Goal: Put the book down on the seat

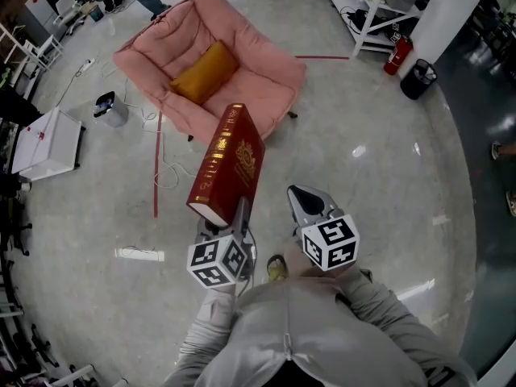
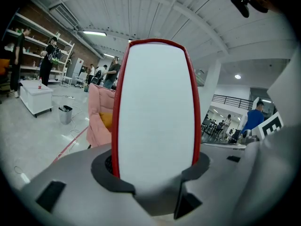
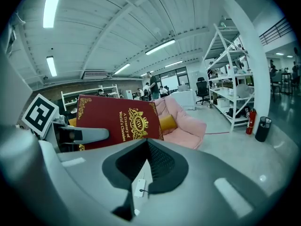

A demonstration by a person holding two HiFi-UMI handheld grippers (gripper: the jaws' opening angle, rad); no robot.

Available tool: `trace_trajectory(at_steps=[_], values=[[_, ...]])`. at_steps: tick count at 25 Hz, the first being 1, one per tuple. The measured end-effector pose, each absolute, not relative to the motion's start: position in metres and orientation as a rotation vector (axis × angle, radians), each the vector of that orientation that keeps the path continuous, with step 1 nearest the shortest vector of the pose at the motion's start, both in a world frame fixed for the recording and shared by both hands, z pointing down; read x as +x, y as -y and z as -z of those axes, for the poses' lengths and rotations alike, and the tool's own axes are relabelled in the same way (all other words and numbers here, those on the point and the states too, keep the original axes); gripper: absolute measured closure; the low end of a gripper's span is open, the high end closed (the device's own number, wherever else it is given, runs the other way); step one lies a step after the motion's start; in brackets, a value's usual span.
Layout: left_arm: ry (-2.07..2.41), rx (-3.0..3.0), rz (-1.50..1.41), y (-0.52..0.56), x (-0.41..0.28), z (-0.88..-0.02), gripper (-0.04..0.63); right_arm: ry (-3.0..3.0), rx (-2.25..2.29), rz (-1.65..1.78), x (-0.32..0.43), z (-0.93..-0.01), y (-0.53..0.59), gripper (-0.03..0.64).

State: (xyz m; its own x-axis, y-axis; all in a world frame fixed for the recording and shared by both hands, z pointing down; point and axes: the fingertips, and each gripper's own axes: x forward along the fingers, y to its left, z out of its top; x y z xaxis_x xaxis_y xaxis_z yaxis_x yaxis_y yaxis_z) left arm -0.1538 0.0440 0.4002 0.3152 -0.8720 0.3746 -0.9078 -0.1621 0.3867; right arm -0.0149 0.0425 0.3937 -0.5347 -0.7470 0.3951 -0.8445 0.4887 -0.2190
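A thick red book (image 1: 230, 164) with gold print stands tilted in the air, and my left gripper (image 1: 234, 218) is shut on its lower end. In the left gripper view the book's white page edge (image 2: 155, 117) fills the gap between the jaws of that gripper (image 2: 153, 171). My right gripper (image 1: 303, 195) hovers just right of the book, jaws together and holding nothing. From the right gripper (image 3: 145, 147) view the book's cover (image 3: 117, 121) shows to the left. The pink armchair (image 1: 250, 83) with an orange cushion (image 1: 203, 72) stands on the floor beyond the book.
A red tape line (image 1: 156, 168) and white cables run across the floor left of the chair. Also on the left are a small bin (image 1: 109, 109) and a white box (image 1: 47, 143). White shelving (image 1: 372, 6), a fire extinguisher (image 1: 397, 55) and a black bin (image 1: 418, 79) stand far right.
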Motion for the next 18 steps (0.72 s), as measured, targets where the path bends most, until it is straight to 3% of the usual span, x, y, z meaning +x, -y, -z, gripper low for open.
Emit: trace_trajectory(at_steps=[18], values=[[1.603, 1.904, -0.077, 0.102, -0.117, -0.44, 0.351, 2.479, 1.2, -0.6, 0.013, -0.423, 0.112, 0.617]])
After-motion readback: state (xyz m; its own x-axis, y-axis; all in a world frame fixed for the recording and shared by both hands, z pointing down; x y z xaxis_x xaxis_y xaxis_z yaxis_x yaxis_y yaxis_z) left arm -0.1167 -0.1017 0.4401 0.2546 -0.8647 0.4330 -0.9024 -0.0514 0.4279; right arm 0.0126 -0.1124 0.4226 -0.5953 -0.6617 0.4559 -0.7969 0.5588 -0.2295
